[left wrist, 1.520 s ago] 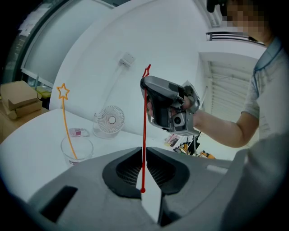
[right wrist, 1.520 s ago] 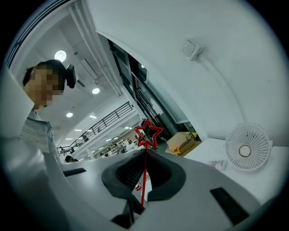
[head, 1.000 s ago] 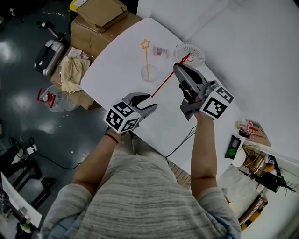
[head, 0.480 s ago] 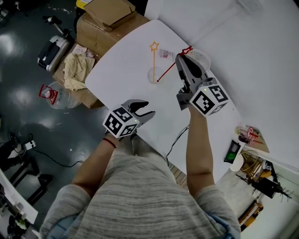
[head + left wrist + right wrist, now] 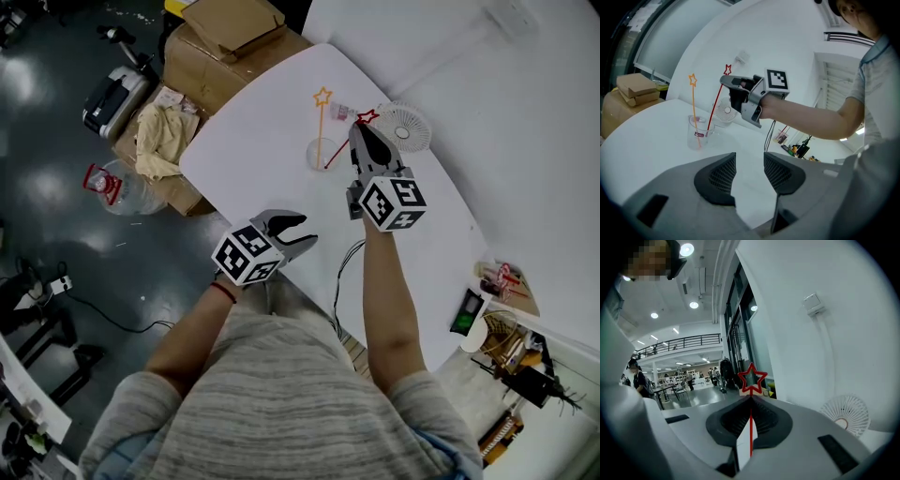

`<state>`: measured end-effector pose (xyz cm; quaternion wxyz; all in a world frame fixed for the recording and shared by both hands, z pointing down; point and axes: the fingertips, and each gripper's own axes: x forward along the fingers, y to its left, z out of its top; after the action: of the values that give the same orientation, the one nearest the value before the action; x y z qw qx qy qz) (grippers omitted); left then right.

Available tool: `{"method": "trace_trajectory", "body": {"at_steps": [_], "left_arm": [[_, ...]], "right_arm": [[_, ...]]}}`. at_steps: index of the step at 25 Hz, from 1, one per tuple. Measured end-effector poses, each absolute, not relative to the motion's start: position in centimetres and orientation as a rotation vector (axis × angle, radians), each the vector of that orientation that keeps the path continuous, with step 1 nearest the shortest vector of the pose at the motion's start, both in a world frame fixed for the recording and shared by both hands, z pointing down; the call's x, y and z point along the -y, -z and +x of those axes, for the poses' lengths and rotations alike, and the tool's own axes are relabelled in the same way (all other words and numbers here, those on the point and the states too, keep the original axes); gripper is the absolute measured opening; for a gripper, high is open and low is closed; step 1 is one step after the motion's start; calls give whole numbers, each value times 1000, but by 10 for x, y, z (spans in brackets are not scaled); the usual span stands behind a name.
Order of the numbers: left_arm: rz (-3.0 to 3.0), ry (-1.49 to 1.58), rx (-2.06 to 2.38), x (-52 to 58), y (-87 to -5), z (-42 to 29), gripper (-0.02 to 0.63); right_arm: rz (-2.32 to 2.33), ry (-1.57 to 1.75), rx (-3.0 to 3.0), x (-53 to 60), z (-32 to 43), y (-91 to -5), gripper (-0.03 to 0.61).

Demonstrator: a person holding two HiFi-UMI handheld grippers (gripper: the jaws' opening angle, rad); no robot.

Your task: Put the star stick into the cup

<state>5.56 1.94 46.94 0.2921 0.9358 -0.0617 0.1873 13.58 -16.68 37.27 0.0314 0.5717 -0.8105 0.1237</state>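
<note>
White fan [image 5: 405,127] on table [image 5: 244,178], far edge; cardboard boxes [image 5: 230,42] stacked beside table.

Grey heathered short-sleeve tee [image 5: 272,394] at 6 o'clock; red band [image 5: 223,277] on L wrist. L gripper [image 5: 292,228] & R gripper [image 5: 361,131]: grey shells, black ribbed pads [image 5: 717,176], white cubes [image 5: 392,203] w/ black sq markers.

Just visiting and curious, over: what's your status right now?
Right gripper shut on red star stick; left gripper open, empty. Stick's lower end inside cup, beside orange star stick. Nothing blocking; fan stands clear.
</note>
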Motion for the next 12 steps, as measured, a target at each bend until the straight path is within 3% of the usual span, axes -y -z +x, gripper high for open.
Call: {"method": "trace_trajectory", "body": {"at_steps": [4, 12], "left_arm": [[2525, -453, 137, -23, -463, 54, 185], [2541, -397, 159, -17, -454, 47, 45]], "right_arm": [[1756, -394, 2447, 166, 130, -395, 12], [1736, -421, 2381, 169, 125, -422, 12]]}}
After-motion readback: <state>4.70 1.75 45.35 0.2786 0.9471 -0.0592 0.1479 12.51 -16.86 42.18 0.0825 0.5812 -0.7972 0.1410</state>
